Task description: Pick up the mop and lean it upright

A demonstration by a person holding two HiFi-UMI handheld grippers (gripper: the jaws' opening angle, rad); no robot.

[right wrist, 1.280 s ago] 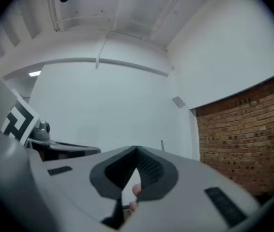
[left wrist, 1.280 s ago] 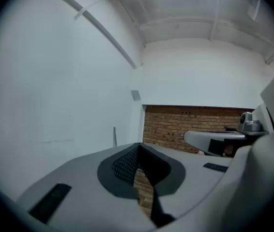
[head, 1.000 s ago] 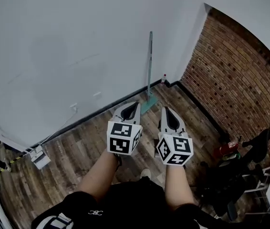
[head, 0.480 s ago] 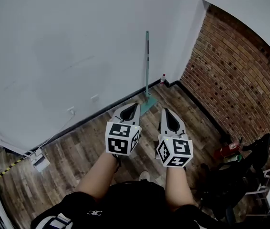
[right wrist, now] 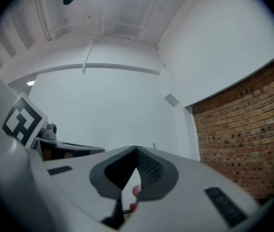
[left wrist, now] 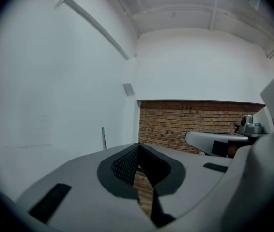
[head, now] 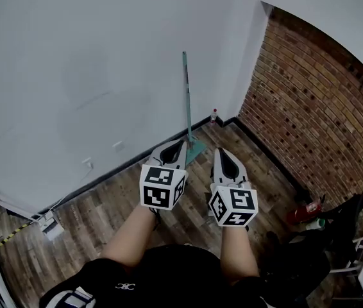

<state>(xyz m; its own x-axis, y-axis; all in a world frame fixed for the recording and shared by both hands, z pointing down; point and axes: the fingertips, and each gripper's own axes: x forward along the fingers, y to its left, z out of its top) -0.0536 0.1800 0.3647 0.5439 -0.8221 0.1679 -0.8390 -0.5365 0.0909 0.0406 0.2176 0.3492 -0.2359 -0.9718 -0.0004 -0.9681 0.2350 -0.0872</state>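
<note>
Head view: the mop (head: 186, 101) already leans upright on the white wall (head: 72, 56), its head at the floor's (head: 104, 204) far edge; the task looks finished. The left gripper (head: 180, 144) and right gripper (head: 222, 153) are well apart from it.

Left gripper view: jaws together, empty.

Right gripper view: jaws together, holding nothing.

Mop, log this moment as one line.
mop: upright against wall | left gripper: jaws shut, empty | right gripper: jaws shut, empty

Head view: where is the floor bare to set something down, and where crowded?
Bare planks lie along the white wall, between the mop and the small white box, and along the brick wall's foot. The lower right, with dark furniture and red items, is crowded.
</note>
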